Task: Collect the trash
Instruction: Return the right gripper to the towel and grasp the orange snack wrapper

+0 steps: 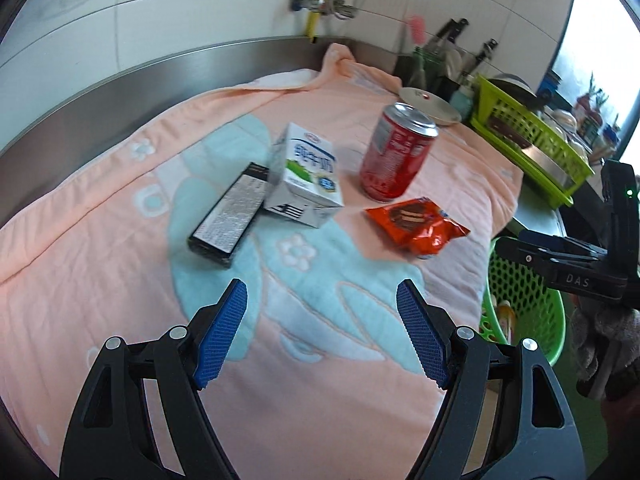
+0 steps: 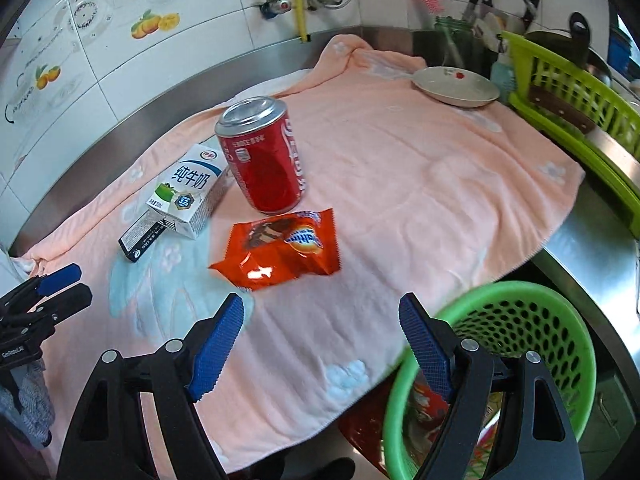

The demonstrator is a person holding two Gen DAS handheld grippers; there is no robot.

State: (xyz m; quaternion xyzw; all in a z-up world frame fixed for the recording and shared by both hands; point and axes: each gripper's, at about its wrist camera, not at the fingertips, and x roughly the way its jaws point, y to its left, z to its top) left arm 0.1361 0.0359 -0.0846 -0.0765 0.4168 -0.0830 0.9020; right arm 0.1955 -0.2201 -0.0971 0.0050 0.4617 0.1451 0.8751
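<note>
On a pink towel [image 1: 120, 240] [image 2: 400, 200] lie a red soda can [image 1: 396, 152] [image 2: 264, 160], upright, a white milk carton [image 1: 308, 176] [image 2: 188, 192], a black box [image 1: 232, 212] [image 2: 140, 238] and an orange snack wrapper [image 1: 416, 224] [image 2: 280, 248]. My left gripper [image 1: 322, 336] is open and empty, above the towel short of the carton. My right gripper [image 2: 320, 344] is open and empty, just short of the wrapper, beside the green round basket [image 2: 520, 344] [image 1: 524, 300], which holds some packaging.
A white lid [image 2: 456, 84] [image 1: 430, 106] sits at the towel's far edge. A lime crate [image 2: 568, 92] [image 1: 528, 140] with a knife stands at the right. Knives and utensils stand at the back. Steel counter edge and tiled wall run behind.
</note>
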